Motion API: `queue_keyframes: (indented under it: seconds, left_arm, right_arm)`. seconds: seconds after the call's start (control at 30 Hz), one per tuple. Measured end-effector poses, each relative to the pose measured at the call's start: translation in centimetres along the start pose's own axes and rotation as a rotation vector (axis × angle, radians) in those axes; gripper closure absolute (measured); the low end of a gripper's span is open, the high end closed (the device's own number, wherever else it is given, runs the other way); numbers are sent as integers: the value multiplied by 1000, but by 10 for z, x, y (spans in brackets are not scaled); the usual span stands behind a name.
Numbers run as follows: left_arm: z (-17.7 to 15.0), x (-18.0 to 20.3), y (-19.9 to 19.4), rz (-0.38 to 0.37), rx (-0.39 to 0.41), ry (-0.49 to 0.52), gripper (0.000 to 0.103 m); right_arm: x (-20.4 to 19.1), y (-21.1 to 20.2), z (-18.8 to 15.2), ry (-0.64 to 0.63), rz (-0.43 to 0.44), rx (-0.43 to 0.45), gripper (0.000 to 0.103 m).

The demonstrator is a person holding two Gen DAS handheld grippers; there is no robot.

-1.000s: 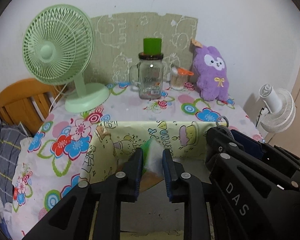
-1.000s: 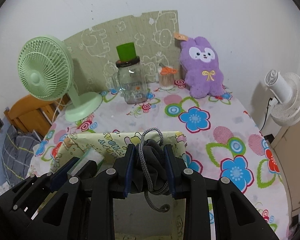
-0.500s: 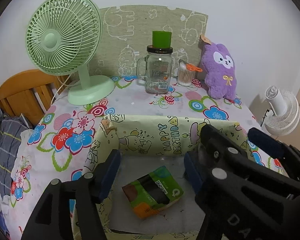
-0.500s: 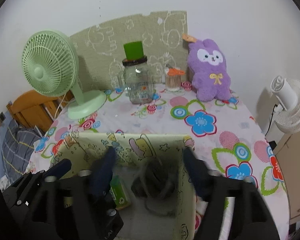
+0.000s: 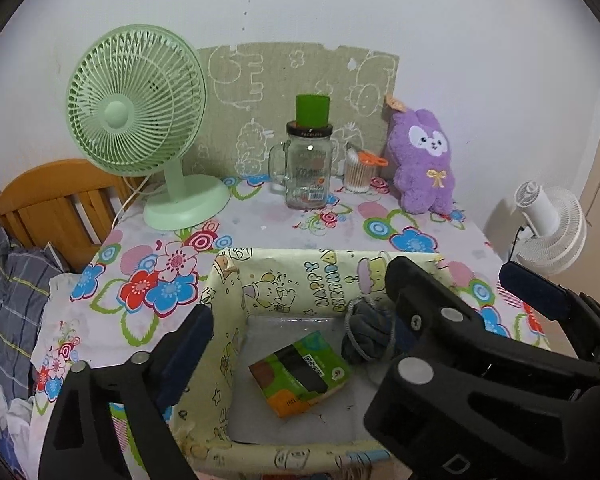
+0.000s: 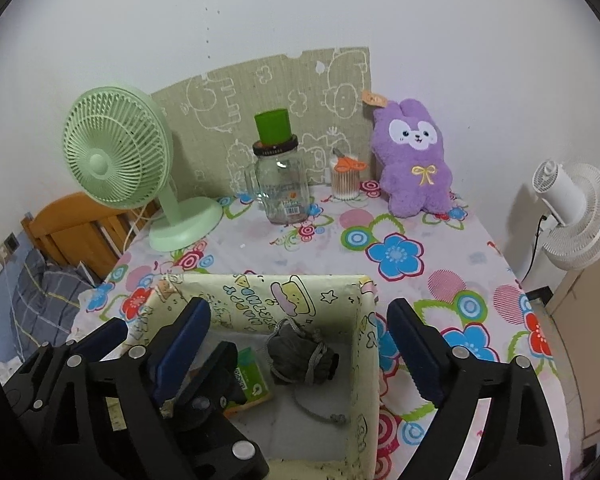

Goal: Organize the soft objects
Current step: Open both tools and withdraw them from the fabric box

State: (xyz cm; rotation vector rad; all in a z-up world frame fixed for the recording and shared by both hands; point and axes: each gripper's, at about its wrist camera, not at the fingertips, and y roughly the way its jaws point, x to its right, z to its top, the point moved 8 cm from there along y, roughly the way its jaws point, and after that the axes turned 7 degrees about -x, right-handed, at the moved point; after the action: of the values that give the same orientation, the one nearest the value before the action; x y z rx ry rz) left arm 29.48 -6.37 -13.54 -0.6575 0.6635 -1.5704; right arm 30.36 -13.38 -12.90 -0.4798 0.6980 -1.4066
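Inside the pale yellow cartoon-print fabric box: dark grey drawstring pouch by its right wall, green tissue pack at mid-floor. Above the box, left gripper and right gripper, both spread wide, empty. Drop apparently finished; next probably a reach beyond the box toward the purple plush rabbit. Under the box, floral tablecloth; farther back, green desk fan, white wall.

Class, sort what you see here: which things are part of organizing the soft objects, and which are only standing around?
Part of the job:
yellow storage box
grey drawstring pouch
green tissue pack
purple plush toy

Standing around:
green desk fan
glass jar
cotton swab holder
white fan
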Motion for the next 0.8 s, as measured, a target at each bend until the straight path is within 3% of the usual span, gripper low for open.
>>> queue_keyframes:
  seconds: [0.17, 0.8]
  left_arm:
    - [0, 3, -21, 2, 35, 9, 1]
    - [-22, 8, -81, -18, 104, 13, 0]
  right_arm:
    - [-2, -20, 1, -3, -5, 26, 2]
    - [-10, -89, -16, -20, -23, 106, 2]
